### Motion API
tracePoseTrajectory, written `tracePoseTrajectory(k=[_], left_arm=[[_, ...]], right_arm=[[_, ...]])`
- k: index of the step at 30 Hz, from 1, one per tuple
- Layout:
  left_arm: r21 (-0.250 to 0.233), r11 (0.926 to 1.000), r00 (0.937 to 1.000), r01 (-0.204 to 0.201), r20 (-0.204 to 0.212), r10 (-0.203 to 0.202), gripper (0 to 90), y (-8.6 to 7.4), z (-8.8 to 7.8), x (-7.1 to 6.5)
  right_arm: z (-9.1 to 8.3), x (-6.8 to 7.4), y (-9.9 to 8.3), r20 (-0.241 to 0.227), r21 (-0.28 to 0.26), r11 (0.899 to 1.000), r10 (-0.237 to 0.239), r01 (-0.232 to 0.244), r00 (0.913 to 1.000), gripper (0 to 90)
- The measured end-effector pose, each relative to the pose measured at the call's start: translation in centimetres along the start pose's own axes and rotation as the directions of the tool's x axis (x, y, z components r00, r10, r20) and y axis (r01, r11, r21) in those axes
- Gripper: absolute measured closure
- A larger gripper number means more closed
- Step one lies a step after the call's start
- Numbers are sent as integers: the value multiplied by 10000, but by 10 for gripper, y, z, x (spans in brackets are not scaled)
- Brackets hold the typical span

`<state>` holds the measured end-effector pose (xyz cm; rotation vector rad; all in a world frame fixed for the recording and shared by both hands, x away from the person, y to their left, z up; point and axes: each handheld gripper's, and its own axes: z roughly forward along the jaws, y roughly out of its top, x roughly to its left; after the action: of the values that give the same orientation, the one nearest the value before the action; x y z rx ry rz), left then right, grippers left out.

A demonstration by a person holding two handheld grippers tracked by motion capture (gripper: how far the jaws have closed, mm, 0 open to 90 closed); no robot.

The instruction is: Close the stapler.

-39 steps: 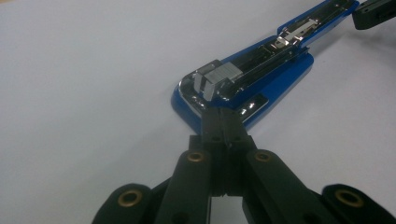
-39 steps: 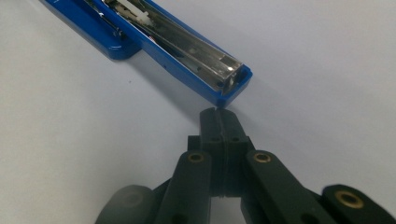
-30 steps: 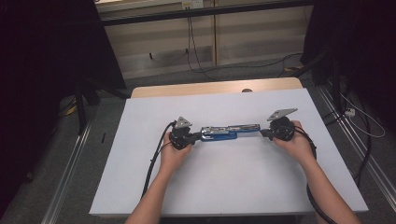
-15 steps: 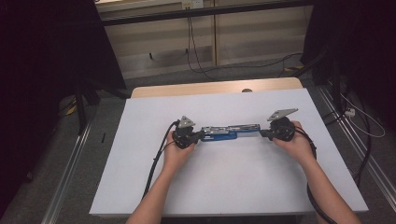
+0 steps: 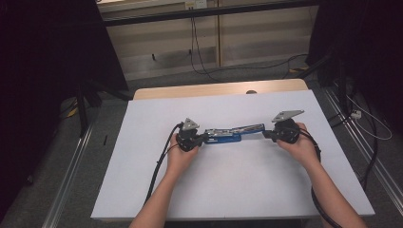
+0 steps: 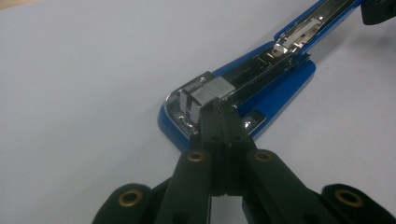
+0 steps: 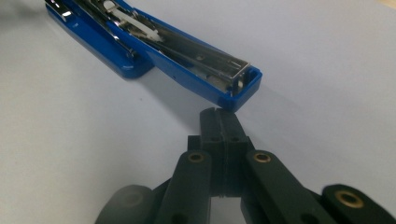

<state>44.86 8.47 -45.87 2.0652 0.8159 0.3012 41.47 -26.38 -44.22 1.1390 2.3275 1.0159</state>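
Where the stapler lies: while both hands sit low on the white counter (image 5: 237, 190), a blue stapler (image 5: 233, 134) lies swung open flat near the counter's middle, stretched between the two grippers, its metal staple channel facing up.

Left gripper: the left gripper (image 6: 219, 112) has its fingers pressed fully together with nothing between them; the joined tips rest on or just at the strip of staples (image 6: 210, 93) at the stapler's base end.

Right gripper: the right gripper (image 7: 223, 116) also has its fingers closed tight on nothing, the tips just short of the blue top arm's end; touching or a hair apart, I cannot tell.

Risk, left side: I judge that a push from the closed tips could knock the staple strip askew or out of the channel, since nothing clamps it.

Risk, right side: a nudge on the arm's end could slide or pivot the whole stapler on the smooth surface, because neither gripper holds it.

Hand pose: seen from above, both forearms come up from the near edge, the left hand (image 5: 178, 156) and right hand (image 5: 299, 147) wrapped around their grippers, which point inward toward each other, nearly level with the surface.
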Motion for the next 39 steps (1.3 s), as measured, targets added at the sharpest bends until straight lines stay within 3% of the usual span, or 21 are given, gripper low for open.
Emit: tracePoseTrajectory(k=[6, 14, 19, 22, 25, 29, 35, 39], left_arm=[[8, 10000, 10000, 29, 9, -29, 900, 0, 0, -1], [58, 9999, 9999, 129, 27, -130, 900, -1, -2, 2], [-53, 9993, 9990, 361, 275, -360, 889, -2, -5, 3], [-255, 9980, 9975, 581, 416, -571, 823, 0, -11, 2], [-214, 9976, 9971, 651, 422, -641, 661, 2, -17, 0], [-195, 9970, 9965, 748, 375, -741, 515, 1, -26, 0], [-456, 9975, 9977, 542, 425, -523, 430, 1, -41, -5], [-383, 9988, 9985, 312, 456, -295, 386, -1, -48, -10]], right_arm=[[-2, 4, 8, 13, -485, 9988, -100, 100, 9999, 900], [4, 7, 6, -85, -278, 9994, -183, 180, 9998, 900], [4, 10, 4, -255, -278, 9995, -148, 141, 9996, 877], [3, 12, 2, -384, -301, 9995, -40, 28, 9993, 821], [3, 14, -1, -511, -411, 9991, 119, -140, 9986, 760], [-2, 19, -4, -622, -580, 9976, 355, -391, 9974, 654], [-14, 34, -12, -617, -542, 9984, 113, -147, 9980, 549], [-21, 39, -16, -619, -607, 9976, 306, -343, 9976, 486]])
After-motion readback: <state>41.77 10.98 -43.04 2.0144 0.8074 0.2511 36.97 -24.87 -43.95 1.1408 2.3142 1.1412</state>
